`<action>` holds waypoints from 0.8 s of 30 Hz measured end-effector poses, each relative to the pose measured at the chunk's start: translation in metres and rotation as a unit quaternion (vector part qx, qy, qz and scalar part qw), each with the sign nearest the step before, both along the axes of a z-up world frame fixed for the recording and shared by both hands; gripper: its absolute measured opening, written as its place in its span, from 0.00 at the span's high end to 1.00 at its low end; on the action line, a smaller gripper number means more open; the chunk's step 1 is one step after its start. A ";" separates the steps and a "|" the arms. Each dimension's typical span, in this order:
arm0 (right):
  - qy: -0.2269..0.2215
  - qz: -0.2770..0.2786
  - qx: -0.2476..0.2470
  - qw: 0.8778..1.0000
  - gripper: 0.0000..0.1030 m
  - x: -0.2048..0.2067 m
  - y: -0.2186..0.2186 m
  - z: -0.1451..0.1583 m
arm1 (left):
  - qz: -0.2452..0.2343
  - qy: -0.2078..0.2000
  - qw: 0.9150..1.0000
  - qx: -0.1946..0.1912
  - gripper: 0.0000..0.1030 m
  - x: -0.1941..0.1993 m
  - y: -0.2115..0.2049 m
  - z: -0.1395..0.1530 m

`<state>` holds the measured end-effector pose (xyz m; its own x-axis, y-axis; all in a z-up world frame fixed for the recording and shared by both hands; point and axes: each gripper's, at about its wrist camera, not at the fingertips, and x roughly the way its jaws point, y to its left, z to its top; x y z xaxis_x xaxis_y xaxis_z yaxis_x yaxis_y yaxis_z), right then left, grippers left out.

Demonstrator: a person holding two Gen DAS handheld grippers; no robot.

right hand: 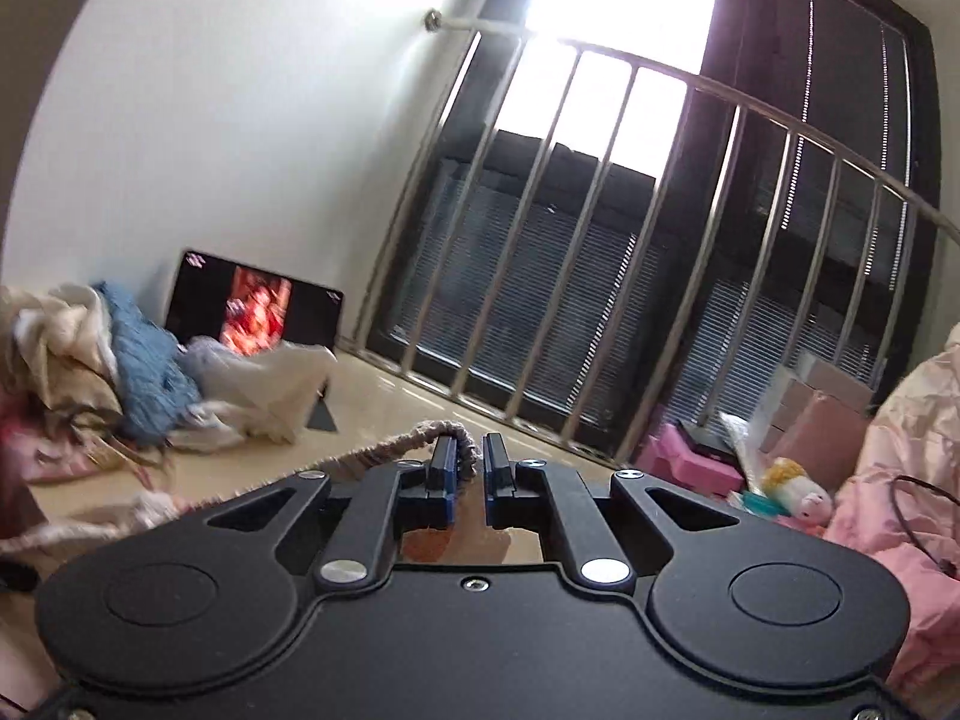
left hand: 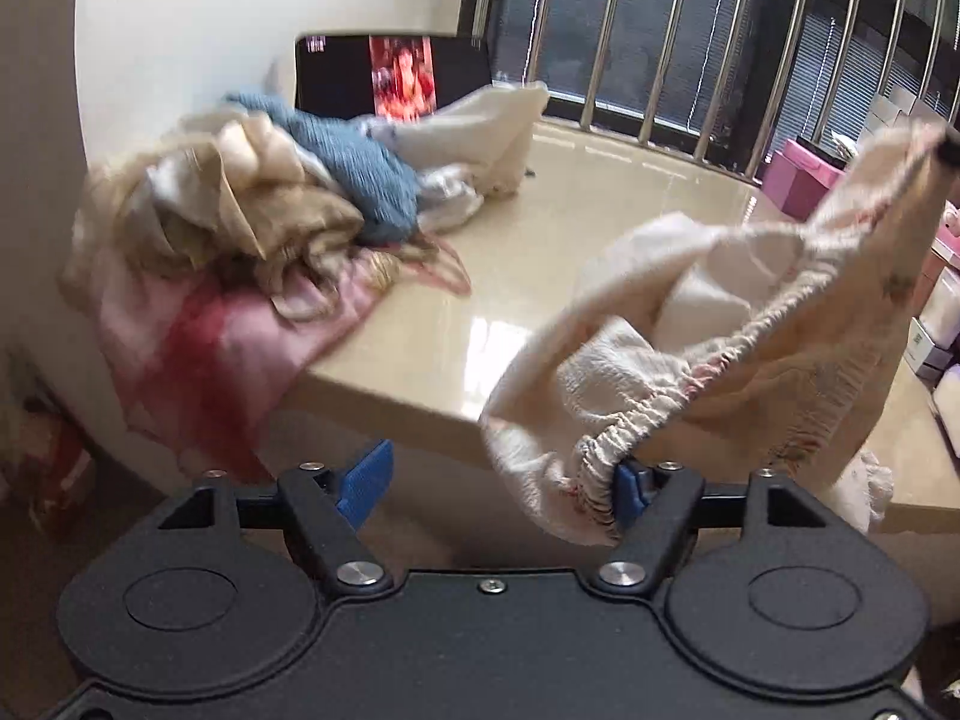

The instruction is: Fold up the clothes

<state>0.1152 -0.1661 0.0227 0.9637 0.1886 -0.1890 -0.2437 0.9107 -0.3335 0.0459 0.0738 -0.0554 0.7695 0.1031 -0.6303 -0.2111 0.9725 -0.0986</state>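
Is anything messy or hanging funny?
Yes. The pink cloth in the clothes pile droops over the table edge, and the cream garment dangles bunched beside the left gripper, whose jaws are open.

Left gripper (left hand: 498,480) jaws wide apart; cream garment (left hand: 708,324) waistband draped on right pad, hanging over table (left hand: 540,240) near edge. Clothes pile (left hand: 270,210) at far-left corner.

Glossy beige table (left hand: 540,240), light glare on top. On its far left: heap of clothes (left hand: 258,228) w/ blue knit (left hand: 354,168) on top, tan & cream pieces around it, pink-red cloth (left hand: 198,348) draped over the near left edge. Behind heap, a lit screen (left hand: 390,75) stands on table by the wall. Rest of top looks bare.
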 end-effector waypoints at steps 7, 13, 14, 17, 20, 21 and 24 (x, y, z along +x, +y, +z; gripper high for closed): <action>0.036 -0.073 -0.042 0.996 0.81 0.025 -0.023 -0.031 | -0.032 -0.078 0.994 0.073 0.31 0.004 -0.019 0.051; 0.010 -0.070 -0.112 0.991 0.73 0.037 -0.024 -0.033 | -0.059 -0.153 0.973 0.161 0.30 0.026 -0.037 0.105; 0.011 -0.066 -0.123 0.990 0.73 0.040 -0.023 -0.032 | -0.060 -0.167 0.968 0.178 0.30 0.029 -0.041 0.115; 0.063 -0.034 -0.100 0.992 0.73 0.052 -0.026 -0.028 | -0.062 -0.188 0.962 0.186 0.30 0.037 -0.047 0.134; 0.108 -0.010 -0.067 0.992 0.73 0.058 -0.028 -0.030 | -0.067 -0.197 0.961 0.181 0.34 0.041 -0.052 0.142; 0.120 -0.002 -0.059 0.991 0.73 0.060 -0.028 -0.031 | -0.068 -0.198 0.961 0.180 0.40 0.042 -0.052 0.143; 0.149 0.022 -0.069 0.986 0.73 0.063 -0.019 -0.041 | -0.076 -0.196 0.962 0.173 0.44 0.046 -0.052 0.144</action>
<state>0.1785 -0.1853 -0.0185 0.8524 0.1817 -0.4903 -0.3886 0.8476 -0.3613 0.0917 0.0218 0.0883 0.9640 0.1228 -0.2360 -0.0773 0.9781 0.1933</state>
